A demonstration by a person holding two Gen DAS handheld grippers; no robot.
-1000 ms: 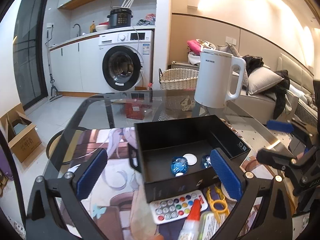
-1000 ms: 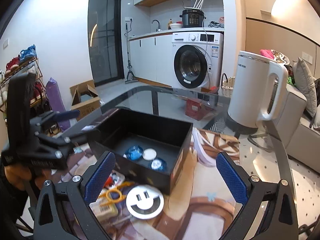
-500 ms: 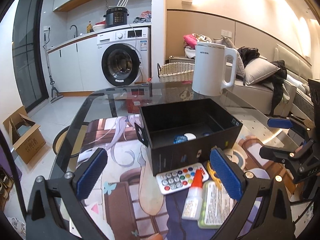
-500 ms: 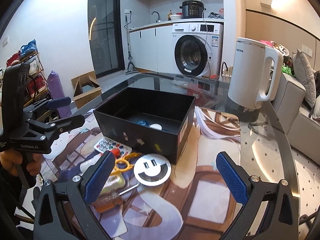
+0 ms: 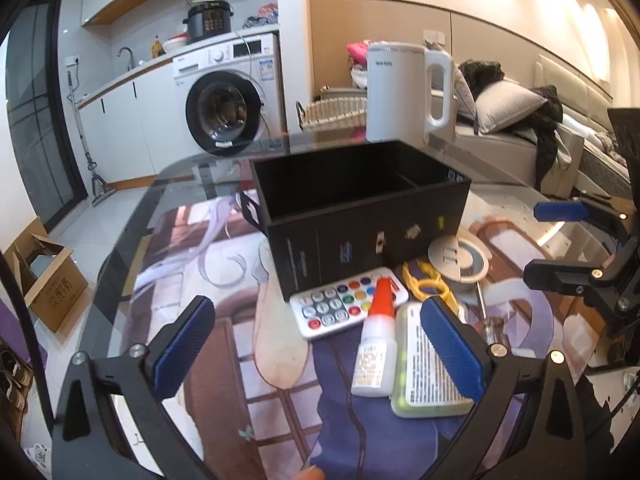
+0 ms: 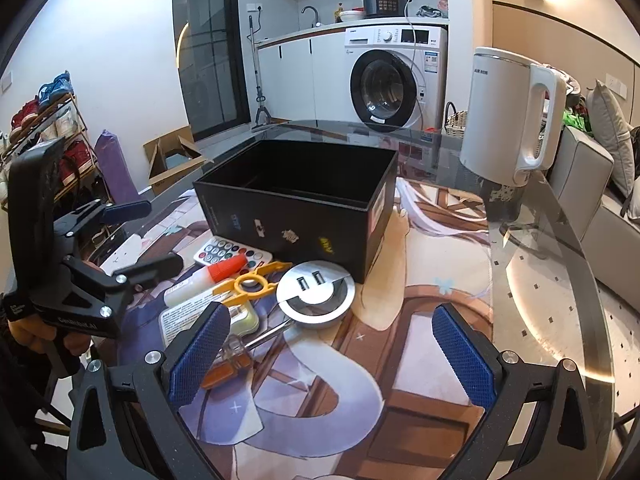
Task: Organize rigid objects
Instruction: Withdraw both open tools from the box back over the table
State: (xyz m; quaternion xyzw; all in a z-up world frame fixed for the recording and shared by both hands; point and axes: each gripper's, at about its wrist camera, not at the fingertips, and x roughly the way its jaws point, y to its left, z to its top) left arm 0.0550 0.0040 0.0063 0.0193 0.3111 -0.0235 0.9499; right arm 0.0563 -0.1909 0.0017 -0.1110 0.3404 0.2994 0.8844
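A black open box (image 5: 360, 216) (image 6: 304, 208) stands on the glass table; its inside is hidden from here. In front of it lie a white remote with coloured buttons (image 5: 344, 302) (image 6: 228, 252), a glue bottle with a red cap (image 5: 376, 340) (image 6: 208, 280), a green case with a label (image 5: 428, 372) (image 6: 188, 320), a yellow plastic tool (image 5: 426, 284) (image 6: 252, 282), a round silver USB socket (image 5: 460, 258) (image 6: 316, 292) and an orange-handled screwdriver (image 6: 236, 356). My left gripper (image 5: 316, 344) is open and empty over the remote and glue. My right gripper (image 6: 332, 356) is open and empty near the socket.
A white kettle (image 5: 404, 96) (image 6: 512, 116) stands behind the box, near the far right table edge. A patterned mat (image 6: 420, 344) lies under the glass. The rounded table edge (image 6: 592, 280) runs on the right. The other gripper shows at each view's side.
Both grippers have pulled back and down from above the box towards the near side. The box's contents have dropped out of sight and the loose items in front now show.
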